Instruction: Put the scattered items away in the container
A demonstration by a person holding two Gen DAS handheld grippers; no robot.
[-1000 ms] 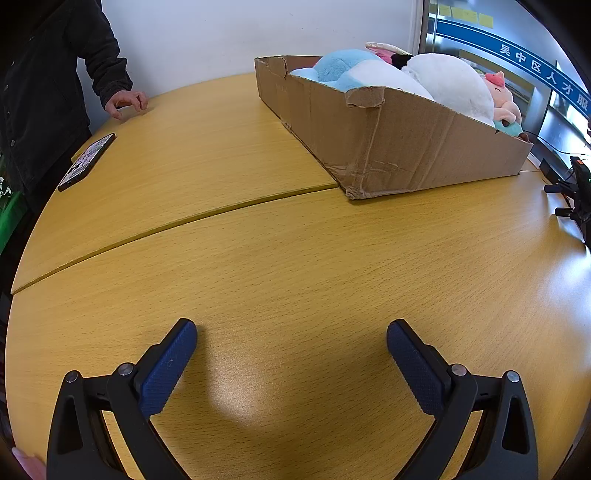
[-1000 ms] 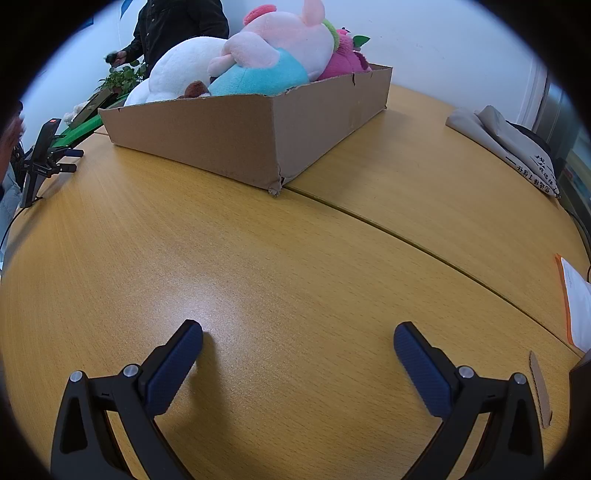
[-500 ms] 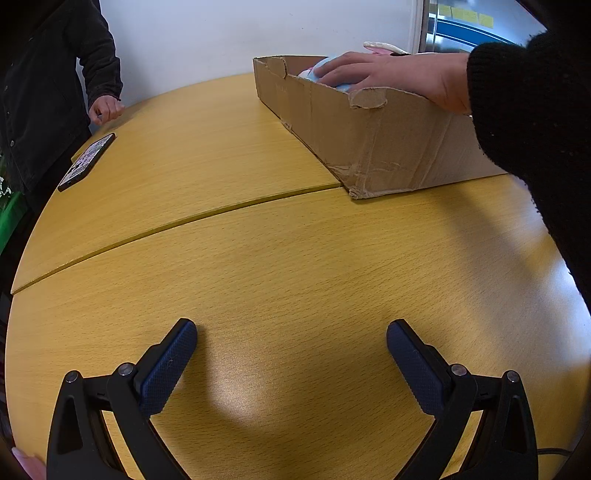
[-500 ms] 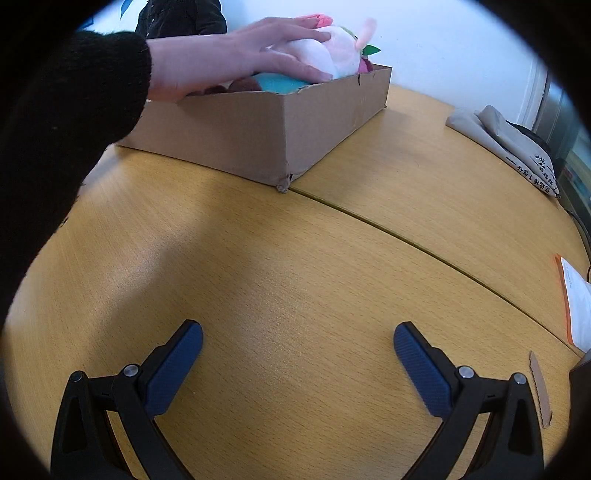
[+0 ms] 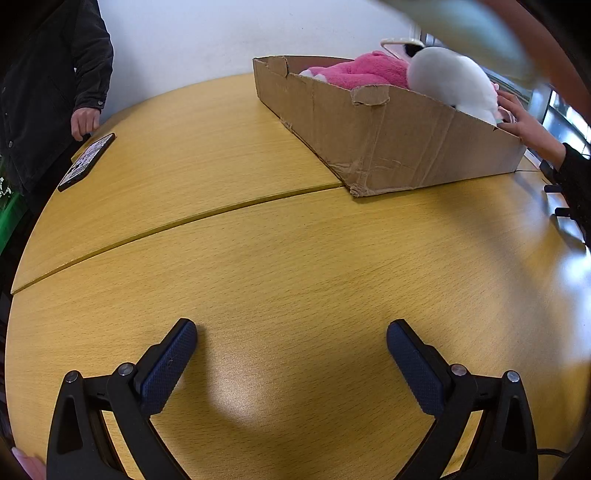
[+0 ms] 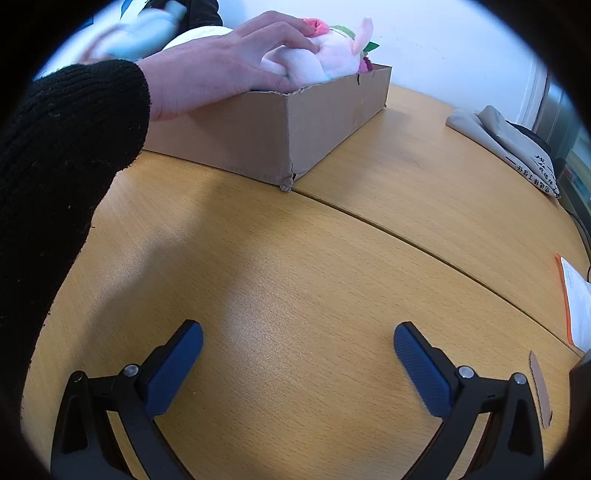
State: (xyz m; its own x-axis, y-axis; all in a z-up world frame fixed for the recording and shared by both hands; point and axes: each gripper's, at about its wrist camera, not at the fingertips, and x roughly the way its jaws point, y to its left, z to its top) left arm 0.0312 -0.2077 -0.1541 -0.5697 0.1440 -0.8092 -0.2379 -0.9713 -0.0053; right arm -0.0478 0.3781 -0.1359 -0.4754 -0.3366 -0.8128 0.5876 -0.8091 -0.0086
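A shallow cardboard box (image 5: 399, 147) (image 6: 266, 136) sits at the far side of the wooden table, filled with plush toys: a pink one (image 5: 365, 72), a white one (image 5: 454, 83) and a pale pink one (image 6: 332, 57). A person's hand (image 6: 221, 70) in a black sleeve grips the pale pink toy over the box rim. A blurred light-blue plush (image 6: 144, 35) is lifted above the box. My left gripper (image 5: 291, 345) and right gripper (image 6: 297, 343) both rest low over bare table, open and holding nothing, well short of the box.
A phone (image 5: 86, 160) lies at the table's left edge beside a standing person in a dark jacket (image 5: 44, 85). Folded grey cloth (image 6: 506, 147) and an orange-edged paper (image 6: 576, 302) lie on the right. A curved seam (image 5: 177, 221) splits the tabletop.
The person's arm reached into the box and has lifted the blue plush out, uncovering the pink one. The other hand now grips the pale pink toy. Both grippers stayed still.
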